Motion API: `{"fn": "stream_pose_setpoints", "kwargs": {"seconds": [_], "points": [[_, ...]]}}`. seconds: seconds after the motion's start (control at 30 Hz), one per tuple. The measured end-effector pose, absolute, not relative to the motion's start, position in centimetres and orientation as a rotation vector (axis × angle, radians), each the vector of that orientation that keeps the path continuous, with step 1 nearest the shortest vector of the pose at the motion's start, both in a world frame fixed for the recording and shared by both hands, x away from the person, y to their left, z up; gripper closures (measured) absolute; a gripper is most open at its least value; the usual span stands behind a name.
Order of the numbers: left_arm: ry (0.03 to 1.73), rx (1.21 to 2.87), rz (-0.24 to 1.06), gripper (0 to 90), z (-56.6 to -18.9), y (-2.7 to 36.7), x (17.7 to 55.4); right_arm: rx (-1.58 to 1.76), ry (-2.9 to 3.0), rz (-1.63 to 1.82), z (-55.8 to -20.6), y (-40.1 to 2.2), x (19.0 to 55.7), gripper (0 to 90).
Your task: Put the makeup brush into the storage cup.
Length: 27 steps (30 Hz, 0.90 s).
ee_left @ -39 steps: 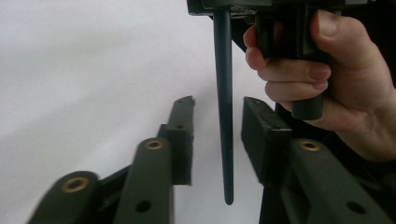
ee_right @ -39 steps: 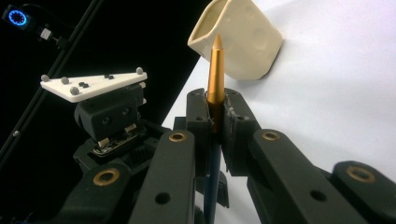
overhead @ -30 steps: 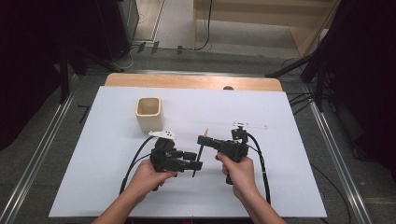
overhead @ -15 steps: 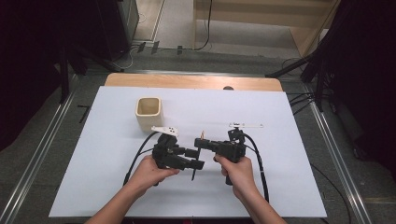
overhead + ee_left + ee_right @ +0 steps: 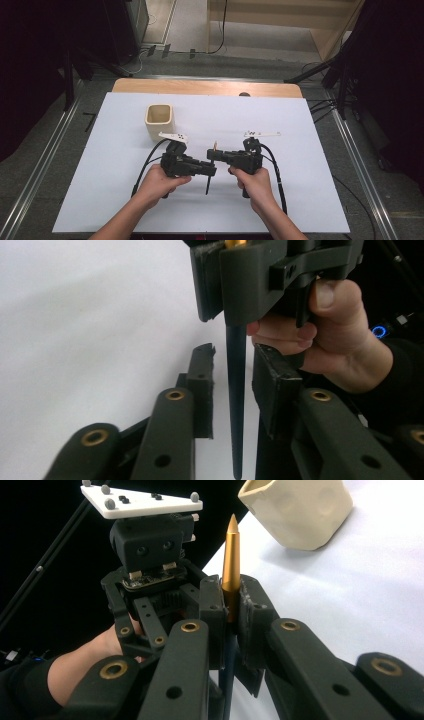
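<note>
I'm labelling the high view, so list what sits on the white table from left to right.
Cream cup → left hand-held gripper → pen → right hand-held gripper.

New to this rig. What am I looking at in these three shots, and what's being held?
No robot arm here: a person holds a two-jaw gripper in each hand over a white table. The wide shot is a fixed camera above, with the left gripper on its left and the right gripper on its right. The other two pictures come from cameras riding on each gripper, looking along its black jaws. The right gripper is clamped on a pen with a gold tip and a dark barrel. The left gripper's jaws have just been closing around the barrel, with a gap visible at one pad. A cream cup stands farther back.
</note>
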<state>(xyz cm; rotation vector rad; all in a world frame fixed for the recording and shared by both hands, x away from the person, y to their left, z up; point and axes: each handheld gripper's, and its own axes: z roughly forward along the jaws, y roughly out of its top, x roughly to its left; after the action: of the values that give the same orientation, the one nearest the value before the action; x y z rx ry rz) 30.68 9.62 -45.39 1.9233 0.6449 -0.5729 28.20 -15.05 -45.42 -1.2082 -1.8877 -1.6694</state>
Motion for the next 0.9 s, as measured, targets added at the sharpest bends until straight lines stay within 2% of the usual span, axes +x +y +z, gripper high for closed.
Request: {"fn": "stream_pose_setpoints", "kwargs": {"seconds": [0.47, 0.9], "points": [[0.655, 1.911, -0.596, 82.4, -45.58, 9.45, 30.73, -1.185, -1.913, -1.678, -45.48, -14.89, 28.14, 83.6], [0.664, 1.914, -0.588, 83.5, -45.50, 9.41, 30.66, -1.181, -1.919, -1.680, -45.42, -14.90, 28.12, 83.1]]}}
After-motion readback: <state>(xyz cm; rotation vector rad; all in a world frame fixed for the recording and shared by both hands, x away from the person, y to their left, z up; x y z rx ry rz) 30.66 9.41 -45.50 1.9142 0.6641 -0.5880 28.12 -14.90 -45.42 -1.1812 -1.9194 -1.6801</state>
